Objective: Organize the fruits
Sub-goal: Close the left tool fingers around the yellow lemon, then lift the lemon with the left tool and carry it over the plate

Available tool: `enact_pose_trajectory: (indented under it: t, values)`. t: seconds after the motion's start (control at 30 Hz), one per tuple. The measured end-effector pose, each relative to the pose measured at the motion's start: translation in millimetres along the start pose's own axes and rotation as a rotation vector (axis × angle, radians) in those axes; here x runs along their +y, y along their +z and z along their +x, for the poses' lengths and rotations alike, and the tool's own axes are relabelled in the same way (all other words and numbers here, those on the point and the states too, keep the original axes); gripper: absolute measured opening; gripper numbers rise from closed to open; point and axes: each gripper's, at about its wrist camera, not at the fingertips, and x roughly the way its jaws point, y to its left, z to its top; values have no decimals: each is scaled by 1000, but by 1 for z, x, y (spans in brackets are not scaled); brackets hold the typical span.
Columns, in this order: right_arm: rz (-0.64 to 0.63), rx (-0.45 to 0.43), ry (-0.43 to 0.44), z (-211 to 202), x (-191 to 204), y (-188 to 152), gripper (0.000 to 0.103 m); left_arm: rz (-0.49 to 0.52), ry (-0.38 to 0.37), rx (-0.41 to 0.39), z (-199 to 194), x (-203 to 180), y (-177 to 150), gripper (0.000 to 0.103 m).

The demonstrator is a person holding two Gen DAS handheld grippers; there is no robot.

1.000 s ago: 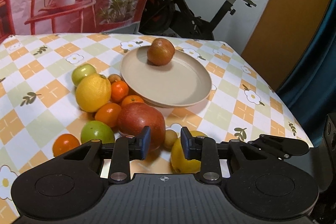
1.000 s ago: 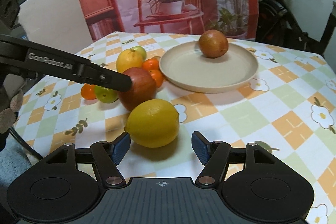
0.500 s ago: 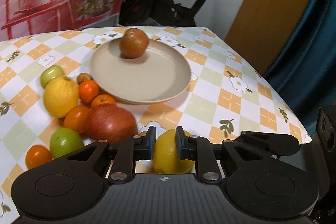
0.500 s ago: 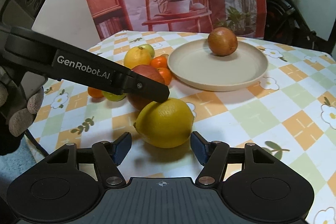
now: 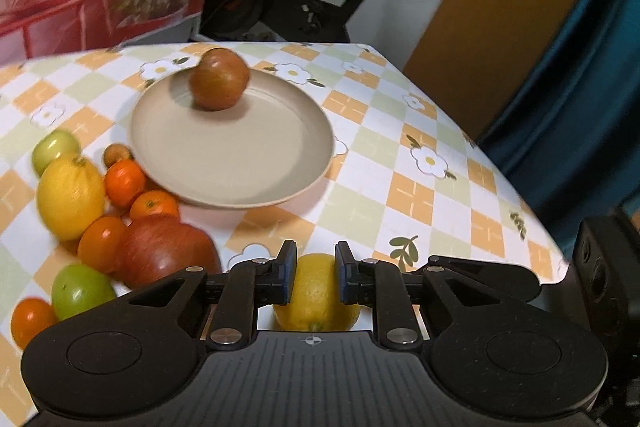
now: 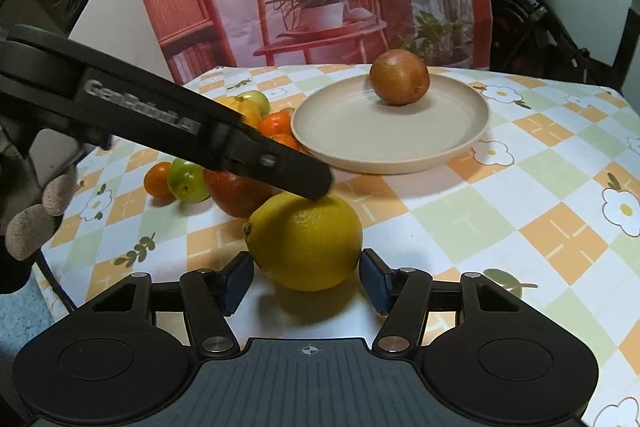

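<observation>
While the right gripper (image 6: 306,277) closes in, its fingers flanking the lemon (image 6: 304,241) on the table without clearly pressing it, the clenched left gripper (image 5: 316,277) rests on top — probably steadying it for the plate (image 6: 460,143) beyond.

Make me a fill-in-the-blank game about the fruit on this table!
1. The beige plate holds just ____ fruit.
2. The lemon between the right gripper's fingers is coloured ____.
3. The left gripper hangs above the lemon with its jaws ____.
4. The big red apple lies ____ the plate, on the tablecloth.

Missing words: one; yellow; shut; off
</observation>
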Motion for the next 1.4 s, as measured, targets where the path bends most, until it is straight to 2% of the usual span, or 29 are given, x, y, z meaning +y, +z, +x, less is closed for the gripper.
enact_pose_trajectory:
  t: [0.1, 0.23, 0.6, 1.1, 1.4]
  values:
    - [12, -6, 4, 1, 0, 1, 55, -56, -19, -14, -11, 8, -5, 22]
    - [26, -13, 10, 3, -2, 3, 55, -82, -24, -15, -17, 13, -10, 22]
    - [48, -28, 28, 7, -8, 2, 55, -84, -32, -31, -7, 17, -11, 26]
    - [93, -81, 52, 8, -20, 0, 52, -97, -41, -48, 2, 18, -2, 27]
    - [90, -147, 35, -11, -21, 23, 52, -85, -62, -120, -14, 7, 18, 26]
